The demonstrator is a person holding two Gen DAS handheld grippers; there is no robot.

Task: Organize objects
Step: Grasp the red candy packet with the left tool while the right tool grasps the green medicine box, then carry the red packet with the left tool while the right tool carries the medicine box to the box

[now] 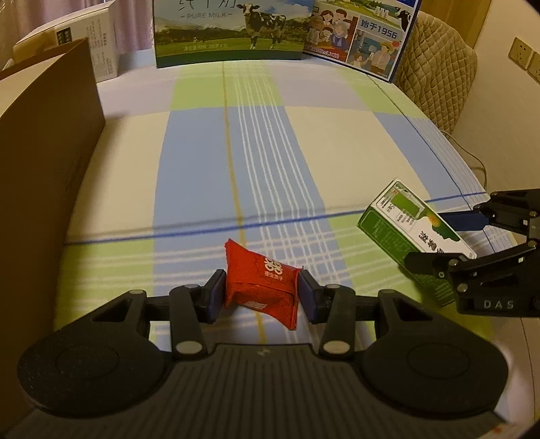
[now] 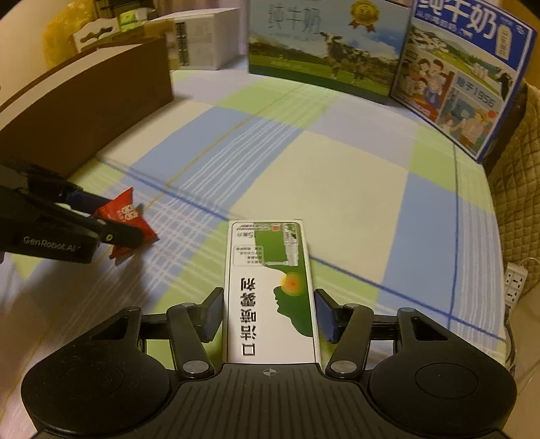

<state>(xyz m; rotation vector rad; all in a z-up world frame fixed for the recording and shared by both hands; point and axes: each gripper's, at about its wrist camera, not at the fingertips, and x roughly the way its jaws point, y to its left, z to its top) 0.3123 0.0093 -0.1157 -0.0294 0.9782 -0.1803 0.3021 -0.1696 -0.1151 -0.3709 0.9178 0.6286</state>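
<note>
My left gripper is shut on a red snack packet, held just above the checked cloth. My right gripper is shut on a green-and-white medicine box with Chinese print, held lengthwise between the fingers. In the left wrist view the right gripper with the box is at the right. In the right wrist view the left gripper with the red packet is at the left.
A brown cardboard box stands open along the left edge. Two milk cartons stand at the far edge, a white box at the far left. A quilted chair back and a power strip lie to the right.
</note>
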